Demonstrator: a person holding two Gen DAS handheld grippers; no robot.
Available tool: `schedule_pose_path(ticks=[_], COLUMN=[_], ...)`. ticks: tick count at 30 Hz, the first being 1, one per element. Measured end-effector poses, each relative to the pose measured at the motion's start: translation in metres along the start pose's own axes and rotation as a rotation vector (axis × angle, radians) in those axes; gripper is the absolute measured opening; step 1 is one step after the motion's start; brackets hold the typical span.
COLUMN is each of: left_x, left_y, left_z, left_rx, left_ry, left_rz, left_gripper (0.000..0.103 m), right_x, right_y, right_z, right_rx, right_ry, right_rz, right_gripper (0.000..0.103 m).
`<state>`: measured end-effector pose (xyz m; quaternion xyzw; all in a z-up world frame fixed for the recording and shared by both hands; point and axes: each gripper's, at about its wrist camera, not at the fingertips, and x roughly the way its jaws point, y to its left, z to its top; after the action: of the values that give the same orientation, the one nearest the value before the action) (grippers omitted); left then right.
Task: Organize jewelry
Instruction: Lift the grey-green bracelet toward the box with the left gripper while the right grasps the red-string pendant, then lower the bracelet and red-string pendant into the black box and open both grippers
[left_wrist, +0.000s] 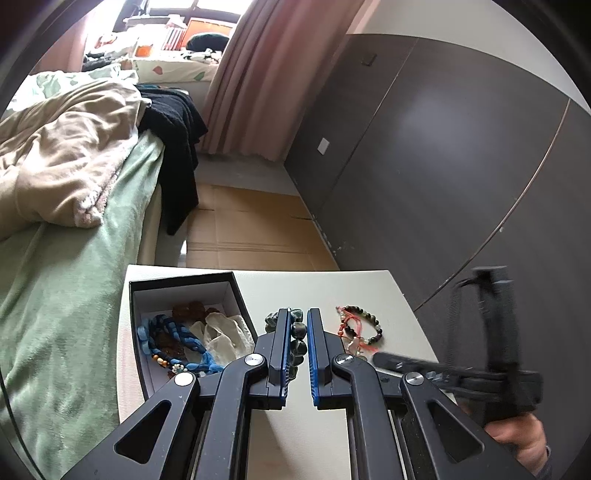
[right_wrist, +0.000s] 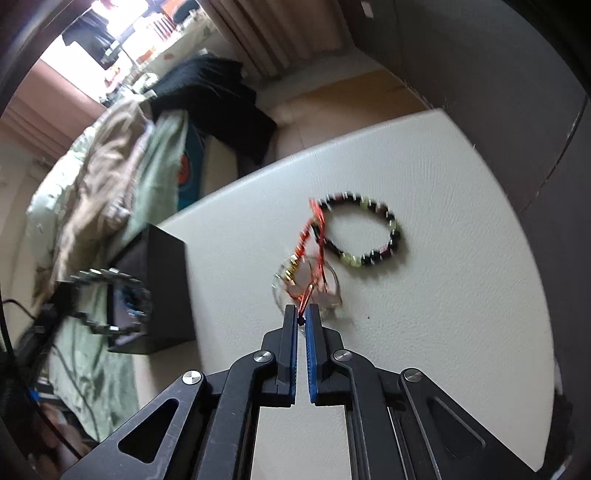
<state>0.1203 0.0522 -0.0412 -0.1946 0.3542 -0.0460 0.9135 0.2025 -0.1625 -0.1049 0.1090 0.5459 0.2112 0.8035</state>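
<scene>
My left gripper is shut on a dark green stone bracelet and holds it just right of the open black jewelry box. The same bracelet hangs beside the box in the right wrist view. The box holds a blue braided cord, pale stones and brown beads. My right gripper is shut on a red cord bracelet lying on the white table. A dark beaded bracelet lies just beyond it, also in the left wrist view.
A bed with a green sheet and beige blanket lies left of the table. A dark wardrobe stands on the right. Cardboard covers the floor beyond the table's far edge.
</scene>
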Motion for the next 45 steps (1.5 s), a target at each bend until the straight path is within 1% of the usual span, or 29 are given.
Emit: schedule_pose_path(ticks=[3, 9, 15, 20, 22, 24, 25, 27, 28, 29, 30, 31, 32, 34, 37, 39, 42, 45], left_x=[0.0, -0.004, -0.015, -0.02, -0.022, -0.022, -0.022, -0.02, -0.018, -0.019, -0.02, -0.022, -0.025, -0.031, -0.033, -0.034, -0.036, -0.041], left_y=[0.0, 0.0, 0.007, 0.023, 0.031, 0.038, 0.043, 0.052, 0.057, 0.06, 0.063, 0.066, 0.067, 0.069, 0.076, 0.083, 0.093, 0.1], left_z=[0.0, 0.002, 0.008, 0.012, 0.014, 0.015, 0.016, 0.019, 0.02, 0.02, 0.019, 0.019, 0.019, 0.02, 0.021, 0.02, 0.021, 0.021], left_rx=[0.0, -0.002, -0.025, -0.064, -0.094, -0.123, -0.152, -0.202, -0.227, -0.248, -0.262, -0.275, -0.279, -0.278, -0.281, -0.305, -0.335, -0.341], left_ry=[-0.003, -0.018, -0.058, -0.082, -0.105, -0.125, -0.134, -0.111, -0.093, -0.089, -0.095, -0.109, -0.122, -0.149, -0.145, -0.138, -0.134, -0.148], left_rz=[0.0, -0.003, 0.006, 0.031, 0.046, 0.041, 0.027, -0.004, -0.01, -0.012, -0.009, 0.004, 0.013, 0.028, 0.064, 0.067, 0.07, 0.093], left_gripper=[0.009, 0.009, 0.009, 0.009, 0.009, 0.009, 0.009, 0.014, 0.024, 0.044, 0.057, 0.079, 0.087, 0.087, 0.087, 0.087, 0.087, 0.087], right_x=[-0.017, -0.041, -0.061, -0.068, -0.065, -0.062, -0.06, -0.056, -0.053, -0.05, -0.048, -0.047, -0.046, -0.044, -0.041, -0.037, -0.031, -0.023], right_y=[0.0, -0.001, 0.015, 0.031, 0.042, 0.052, 0.058, 0.067, 0.072, 0.077, 0.08, 0.082, 0.085, 0.091, 0.101, 0.11, 0.12, 0.129], right_z=[0.003, 0.01, 0.016, 0.014, 0.014, 0.013, 0.013, 0.011, 0.01, 0.01, 0.009, 0.007, 0.007, 0.005, 0.003, 0.002, -0.001, -0.003], right_rx=[0.008, 0.026, 0.003, -0.018, -0.03, -0.045, -0.051, -0.061, -0.066, -0.07, -0.072, -0.076, -0.08, -0.085, -0.096, -0.106, -0.116, -0.118], right_ry=[-0.061, -0.151, -0.24, -0.264, -0.264, -0.264, -0.263, -0.258, -0.254, -0.251, -0.248, -0.246, -0.244, -0.243, -0.243, -0.239, -0.227, -0.212], right_rz=[0.04, 0.114, 0.193, 0.246, 0.266, 0.285, 0.297, 0.315, 0.322, 0.331, 0.34, 0.345, 0.35, 0.37, 0.41, 0.431, 0.445, 0.452], right_gripper=[0.006, 0.006, 0.006, 0.006, 0.006, 0.006, 0.006, 0.006, 0.006, 0.006, 0.006, 0.006, 0.006, 0.006, 0.006, 0.006, 0.006, 0.006])
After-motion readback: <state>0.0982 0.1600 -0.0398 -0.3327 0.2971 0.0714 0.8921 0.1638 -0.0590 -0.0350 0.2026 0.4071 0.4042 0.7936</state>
